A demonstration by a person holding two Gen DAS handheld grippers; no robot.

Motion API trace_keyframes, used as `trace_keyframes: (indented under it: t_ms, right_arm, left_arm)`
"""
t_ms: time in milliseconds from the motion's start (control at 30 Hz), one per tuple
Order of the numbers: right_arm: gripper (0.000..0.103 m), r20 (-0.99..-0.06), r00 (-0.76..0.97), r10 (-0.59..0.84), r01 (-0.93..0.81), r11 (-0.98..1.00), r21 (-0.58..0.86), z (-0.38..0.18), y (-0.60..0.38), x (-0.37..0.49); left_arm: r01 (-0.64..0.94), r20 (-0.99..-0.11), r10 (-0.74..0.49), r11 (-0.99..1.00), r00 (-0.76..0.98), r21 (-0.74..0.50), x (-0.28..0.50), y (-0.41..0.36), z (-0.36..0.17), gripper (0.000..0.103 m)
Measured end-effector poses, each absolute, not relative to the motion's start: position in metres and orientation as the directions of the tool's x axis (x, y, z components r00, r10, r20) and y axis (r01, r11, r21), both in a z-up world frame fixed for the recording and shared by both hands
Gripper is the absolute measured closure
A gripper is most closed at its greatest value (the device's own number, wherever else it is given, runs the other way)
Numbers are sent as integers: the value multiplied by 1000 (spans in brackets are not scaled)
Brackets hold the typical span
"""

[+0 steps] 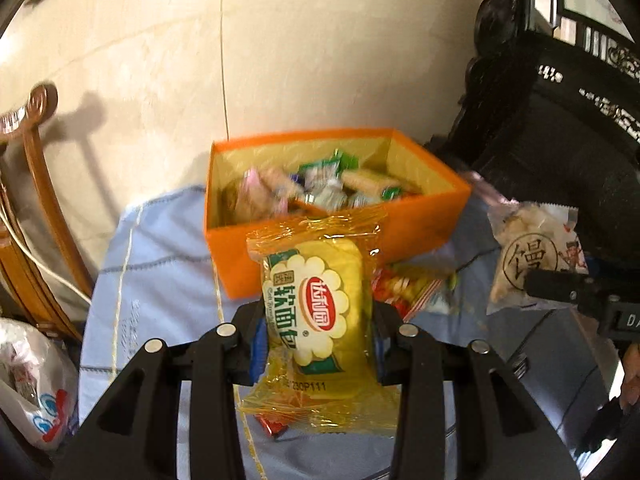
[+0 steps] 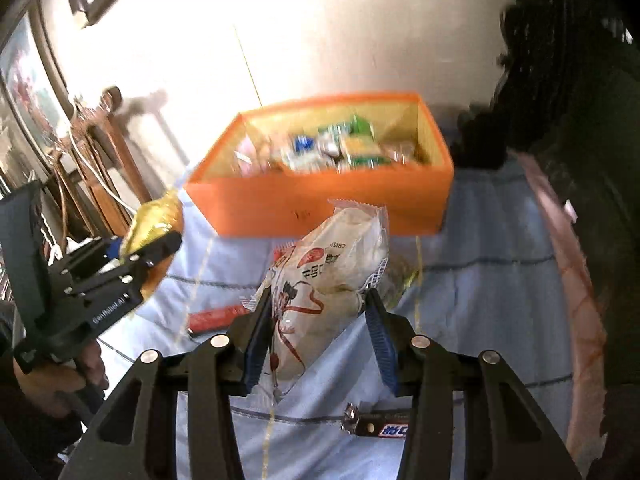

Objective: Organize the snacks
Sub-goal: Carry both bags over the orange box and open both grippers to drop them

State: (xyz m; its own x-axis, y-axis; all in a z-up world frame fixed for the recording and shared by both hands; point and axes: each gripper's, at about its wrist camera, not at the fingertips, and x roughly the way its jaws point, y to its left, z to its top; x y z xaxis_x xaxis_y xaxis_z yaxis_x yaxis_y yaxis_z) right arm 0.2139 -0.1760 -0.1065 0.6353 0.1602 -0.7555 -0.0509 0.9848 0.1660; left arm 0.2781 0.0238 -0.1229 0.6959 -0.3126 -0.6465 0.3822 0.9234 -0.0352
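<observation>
An orange box [image 1: 420, 220] holding several wrapped snacks stands at the far side of a blue cloth [image 1: 160, 280]; it also shows in the right wrist view [image 2: 320, 208]. My left gripper [image 1: 318, 320] is shut on a yellow soft-bread packet [image 1: 320, 308], held above the cloth just in front of the box. My right gripper [image 2: 316, 308] is shut on a white crisp snack bag [image 2: 340, 264], also in front of the box. The white bag [image 1: 532, 252] and the right gripper's finger [image 1: 560, 286] show at the right of the left wrist view. The left gripper with the yellow packet [image 2: 156, 220] shows at the left of the right wrist view.
Loose snacks lie on the cloth: a red-and-yellow packet [image 1: 404, 288], a small red one [image 1: 272, 426], a red bar [image 2: 216, 316] and a dark bar [image 2: 380, 426]. A wooden chair [image 1: 36, 200] stands left, dark carved furniture [image 1: 560, 140] right, a plastic bag [image 1: 32, 392] lower left.
</observation>
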Motion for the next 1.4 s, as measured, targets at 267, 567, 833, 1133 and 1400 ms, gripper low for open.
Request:
trace_keyframes:
  t_ms: [267,567,833,1133,1400]
  right_arm:
    - [57,-669,732,126,-81,992,99,-33,-178,232]
    - [57,-611,783,116,-99,993,62,13,-182,247]
    - [57,-623,774,113,-92,994,67,11,-185,263]
    - [40,-636,758,145,-118,989,85,23,-186,356]
    - [24,-722,688,77,-27,996,81,-33,-213,387]
  left_arm:
    - [365,-588,-312,931,746,-32,298,15,-58,66]
    - [386,-522,-333,922,785,-8,307,-3,-10,65]
    - [381,-537,-330,925,776,-18,318,-7,-18,65]
    - [295,-495,-255,955,831,3,396,-24,-5,5]
    - [242,-610,-183,970,771,14,432,-5,-64,4]
